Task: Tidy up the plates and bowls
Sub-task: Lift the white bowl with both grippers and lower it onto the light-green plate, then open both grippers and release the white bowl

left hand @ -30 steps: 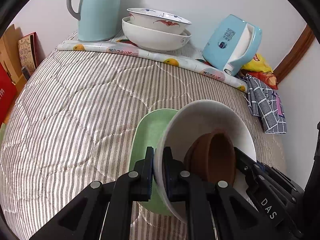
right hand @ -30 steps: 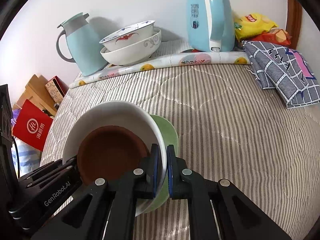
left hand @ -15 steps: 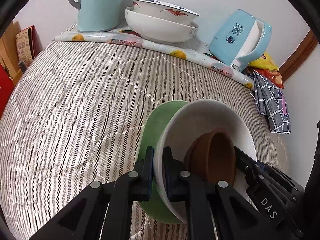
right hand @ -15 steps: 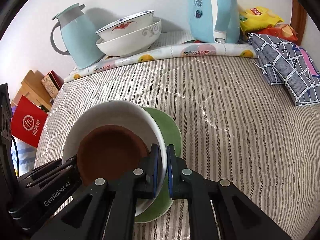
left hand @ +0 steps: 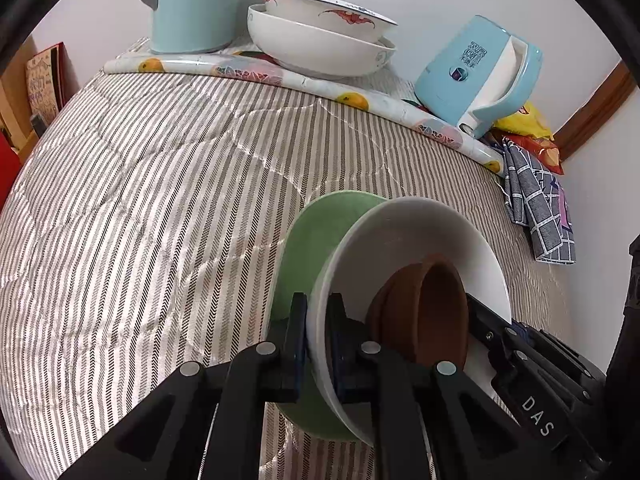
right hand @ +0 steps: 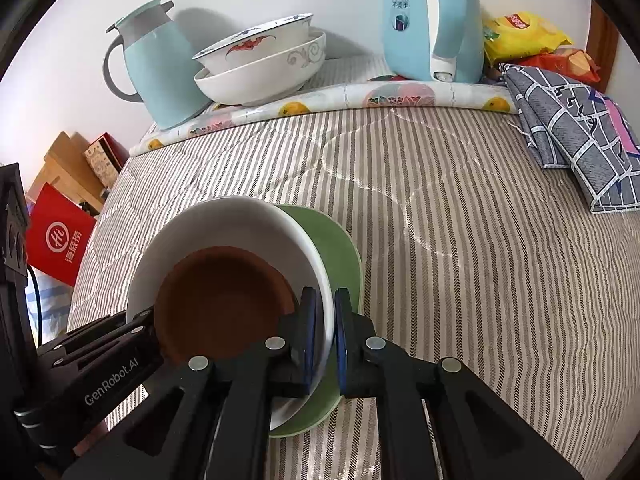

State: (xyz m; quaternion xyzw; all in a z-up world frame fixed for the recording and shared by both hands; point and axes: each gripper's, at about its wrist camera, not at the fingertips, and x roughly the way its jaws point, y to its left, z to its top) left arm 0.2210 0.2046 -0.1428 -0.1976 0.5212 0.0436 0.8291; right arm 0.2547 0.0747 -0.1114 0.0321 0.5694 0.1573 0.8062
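A stack of a green plate [left hand: 316,240], a white bowl [left hand: 420,232] and a brown bowl [left hand: 432,304] hangs above the striped cloth. My left gripper [left hand: 318,320] is shut on the rim of the white bowl and green plate from one side. My right gripper [right hand: 325,320] is shut on the opposite rim of the white bowl [right hand: 224,224] and green plate [right hand: 340,244]; the brown bowl [right hand: 224,296] sits inside. Two nested white bowls [left hand: 320,36] [right hand: 260,60] stand at the back.
A pale blue jug [left hand: 196,4] [right hand: 160,68] and a blue kettle [left hand: 476,76] [right hand: 432,20] flank the back bowls on a fruit-print mat [left hand: 280,76]. A checked cloth [right hand: 576,132] and snack bags [right hand: 524,36] lie at the right.
Both grippers have carried the stack forward toward the nested bowls at the back and lifted it slightly. The grips have not changed.
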